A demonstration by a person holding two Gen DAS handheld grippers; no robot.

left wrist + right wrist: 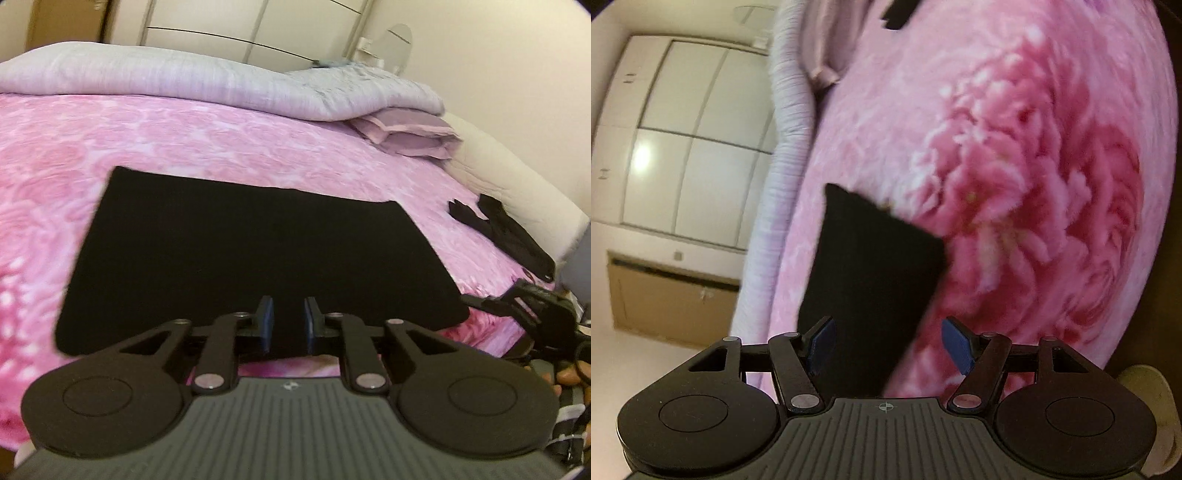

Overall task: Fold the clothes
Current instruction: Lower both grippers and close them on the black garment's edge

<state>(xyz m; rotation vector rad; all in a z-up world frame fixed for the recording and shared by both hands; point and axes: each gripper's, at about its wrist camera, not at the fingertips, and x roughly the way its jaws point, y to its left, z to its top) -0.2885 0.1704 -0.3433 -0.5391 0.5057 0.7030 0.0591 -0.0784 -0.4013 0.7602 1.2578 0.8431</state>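
Observation:
A black garment [251, 254] lies flat as a folded rectangle on the pink floral bedspread [184, 136]. My left gripper [289, 323] hovers at its near edge with the blue pads a narrow gap apart; only dark cloth shows behind the gap, and nothing looks pinched. In the right wrist view, rolled sideways, the black garment [871, 280] runs between the fingers of my right gripper [888, 343], which stands wide open around its edge. In the left wrist view the right gripper [517, 306] is at the garment's right corner.
A second black garment [509, 229] lies spread near the bed's right edge. A grey quilt [221, 81] and a folded lilac pillowcase [406, 136] sit at the head of the bed. White wardrobes [683, 147] stand behind.

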